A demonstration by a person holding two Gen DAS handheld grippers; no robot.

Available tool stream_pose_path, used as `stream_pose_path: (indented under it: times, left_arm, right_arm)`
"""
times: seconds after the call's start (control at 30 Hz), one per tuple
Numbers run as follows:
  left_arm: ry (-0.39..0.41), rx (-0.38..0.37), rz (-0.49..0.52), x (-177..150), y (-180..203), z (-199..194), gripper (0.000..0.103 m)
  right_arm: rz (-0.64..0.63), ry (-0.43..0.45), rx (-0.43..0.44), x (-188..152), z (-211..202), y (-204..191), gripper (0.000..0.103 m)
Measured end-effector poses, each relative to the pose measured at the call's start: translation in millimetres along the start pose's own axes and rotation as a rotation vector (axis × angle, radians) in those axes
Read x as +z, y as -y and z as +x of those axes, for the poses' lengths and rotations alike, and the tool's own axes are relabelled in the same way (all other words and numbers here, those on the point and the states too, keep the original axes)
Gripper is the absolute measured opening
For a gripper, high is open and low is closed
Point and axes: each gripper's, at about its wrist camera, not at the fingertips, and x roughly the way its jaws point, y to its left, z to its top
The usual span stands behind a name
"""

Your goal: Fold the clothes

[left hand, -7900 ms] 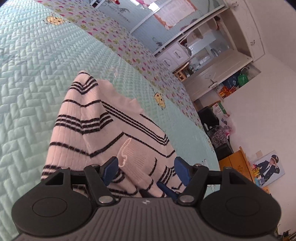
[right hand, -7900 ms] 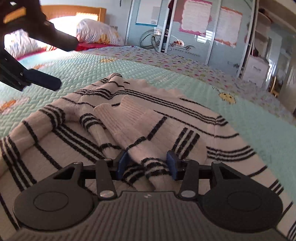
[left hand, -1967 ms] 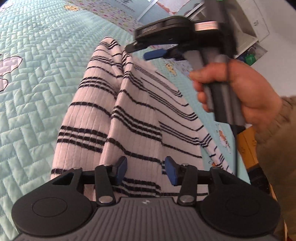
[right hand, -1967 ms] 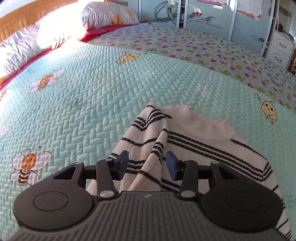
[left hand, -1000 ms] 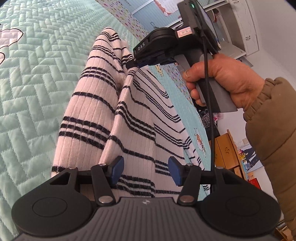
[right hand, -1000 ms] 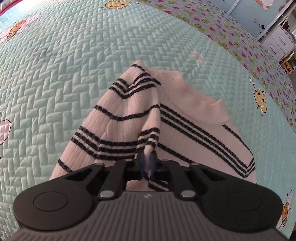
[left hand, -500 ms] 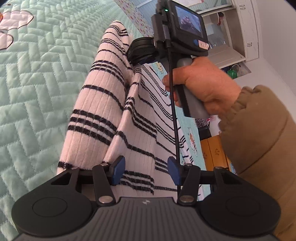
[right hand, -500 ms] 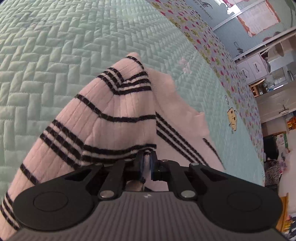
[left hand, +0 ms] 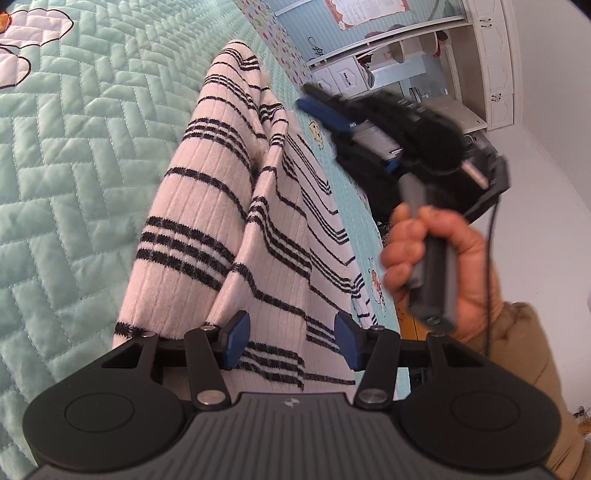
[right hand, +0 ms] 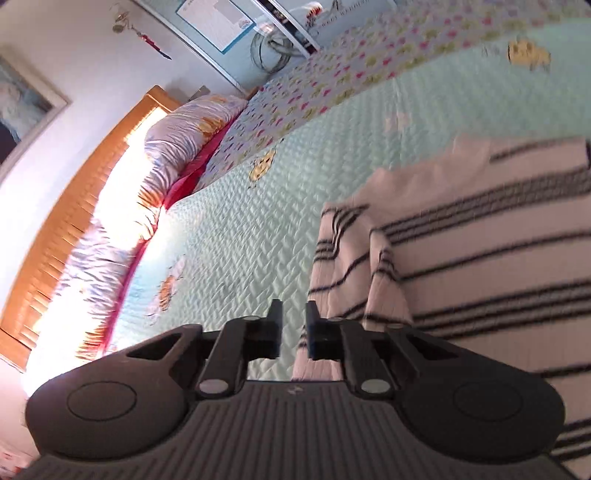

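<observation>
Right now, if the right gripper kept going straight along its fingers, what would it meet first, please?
Probably the quilted bedspread: the right gripper points just past the striped sweater, whose edge lies beside its fingers. Blur makes depth uncertain.

I am in a bedroom of a home. I work on a bed spread with a mint quilted bedspread (right hand: pixel 236 251) printed with cartoon bees, and a wooden headboard (right hand: pixel 74 192) stands behind the pillows (right hand: pixel 192 129). Across the room I see white cupboards with open shelves (left hand: pixel 406 55), a framed picture (right hand: pixel 18 99) and posters on sliding wardrobe doors (right hand: pixel 214 22).
</observation>
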Motion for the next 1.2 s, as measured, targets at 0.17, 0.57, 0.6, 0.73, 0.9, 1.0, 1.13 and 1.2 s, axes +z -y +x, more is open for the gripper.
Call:
stream_pose_path:
  times: [0.17,0.57,0.6,0.73,0.9,1.0,1.13,1.2]
  left_arm:
    - [0.002,0.021,0.039,-0.8,3.2,2.9,0.054]
    - [0.004,0.032,0.076,5.2,-0.9,12.4,0.054]
    - [0.004,0.032,0.076,5.3,-0.7,13.0,0.054]
    - [0.004,0.03,0.08,5.6,-1.6,14.1,0.054]
    - [0.004,0.025,0.084,5.5,-2.7,13.5,0.054]
    - [0.006,0.027,0.088,4.9,-3.0,13.4,0.054]
    - [0.012,0.029,0.089,2.2,-3.8,12.4,0.054]
    - [0.018,0.029,0.082,0.9,-4.4,12.3,0.054]
  right_arm:
    - [0.155,0.0,-0.073,-17.6,38.1,57.3,0.0]
    - [0.24,0.087,0.082,-14.3,30.0,49.4,0.01]
    - [0.22,0.101,0.091,-9.7,28.5,43.8,0.017]
    - [0.201,0.136,0.087,10.8,41.4,34.1,0.027]
    - [0.231,0.121,0.043,21.7,69.5,45.0,0.001]
    - [0.264,0.105,0.008,21.2,80.8,54.9,0.0]
    - [0.224,0.155,0.025,18.3,68.6,46.5,0.014]
    - [0.219,0.203,0.057,15.1,58.8,42.9,0.022]
